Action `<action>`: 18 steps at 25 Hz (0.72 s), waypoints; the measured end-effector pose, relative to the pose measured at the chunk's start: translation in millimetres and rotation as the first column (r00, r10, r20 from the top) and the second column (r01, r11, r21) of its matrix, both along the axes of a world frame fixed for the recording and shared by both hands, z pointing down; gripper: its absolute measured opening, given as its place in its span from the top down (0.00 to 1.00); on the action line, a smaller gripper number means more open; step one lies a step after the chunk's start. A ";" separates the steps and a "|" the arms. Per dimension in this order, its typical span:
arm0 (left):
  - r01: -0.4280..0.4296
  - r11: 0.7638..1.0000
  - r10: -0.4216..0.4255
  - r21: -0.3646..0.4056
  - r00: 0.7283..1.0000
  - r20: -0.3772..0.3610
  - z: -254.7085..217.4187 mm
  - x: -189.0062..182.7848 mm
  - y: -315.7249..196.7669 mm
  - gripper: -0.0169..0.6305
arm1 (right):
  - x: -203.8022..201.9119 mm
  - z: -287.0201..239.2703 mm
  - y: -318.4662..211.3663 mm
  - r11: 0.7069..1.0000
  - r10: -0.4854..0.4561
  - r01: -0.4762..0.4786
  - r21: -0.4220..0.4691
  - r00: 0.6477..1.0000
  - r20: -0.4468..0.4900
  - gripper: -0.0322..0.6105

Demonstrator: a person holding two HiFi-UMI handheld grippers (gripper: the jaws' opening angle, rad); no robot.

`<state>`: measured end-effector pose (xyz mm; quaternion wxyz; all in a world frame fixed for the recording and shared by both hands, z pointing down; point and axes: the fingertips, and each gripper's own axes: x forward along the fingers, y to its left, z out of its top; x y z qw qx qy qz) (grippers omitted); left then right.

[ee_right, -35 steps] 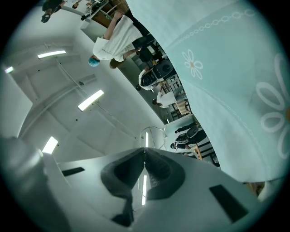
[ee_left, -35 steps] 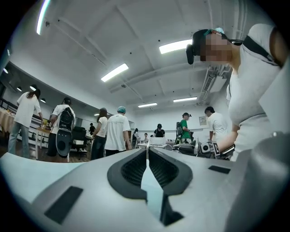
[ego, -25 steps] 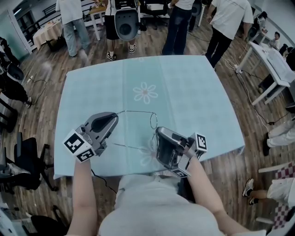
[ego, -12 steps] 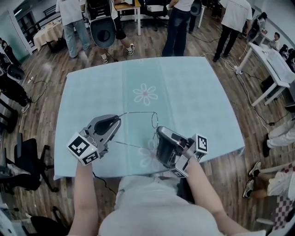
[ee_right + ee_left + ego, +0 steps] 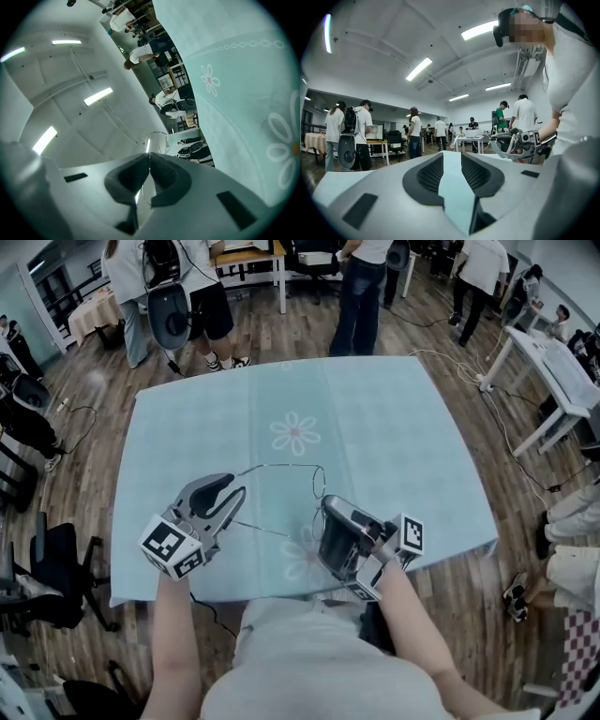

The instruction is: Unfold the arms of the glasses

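Note:
The thin wire-framed glasses (image 5: 281,467) hang just above the light blue tablecloth (image 5: 375,418). One arm stretches left toward my left gripper (image 5: 239,493) and a second arm (image 5: 267,532) runs lower across the cloth. My right gripper (image 5: 323,503) is shut on the frame beside a lens. In the right gripper view its pads (image 5: 161,169) pinch the wire, with the lens rim (image 5: 157,137) above them. The left gripper's (image 5: 451,164) jaws have just been opening. They stand apart with nothing between them, and the right gripper (image 5: 519,143) shows beyond.
The table is covered by a flower-patterned cloth, and its near edge (image 5: 281,592) lies close to my body. Several people (image 5: 361,287) stand past the far edge. Dark chairs (image 5: 47,559) stand at the left and a white table (image 5: 553,362) at the right.
The left gripper's jaws have opened and let go of the glasses arm, and it has drawn back slightly. The right gripper keeps its hold in place. People in the background have walked on.

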<state>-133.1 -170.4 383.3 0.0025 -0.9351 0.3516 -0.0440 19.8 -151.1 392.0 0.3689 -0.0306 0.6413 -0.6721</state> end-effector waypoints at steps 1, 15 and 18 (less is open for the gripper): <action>0.026 1.000 -0.026 0.005 1.000 0.001 0.6 -3.9 -1.6 0.79 | 0.4 -1.6 -0.1 1.000 0.011 -0.011 0.009 1.000 -0.005 0.93; 0.312 0.949 -0.313 -0.035 0.950 -0.001 24.1 -26.1 -5.1 0.84 | 5.1 -2.4 -6.6 0.993 0.106 -0.098 0.070 0.988 -0.114 0.93; 0.361 0.931 -0.362 -0.042 0.932 -0.016 27.8 -27.7 -2.2 0.90 | 7.1 1.8 -7.0 0.991 0.118 -0.109 0.075 0.985 -0.129 0.93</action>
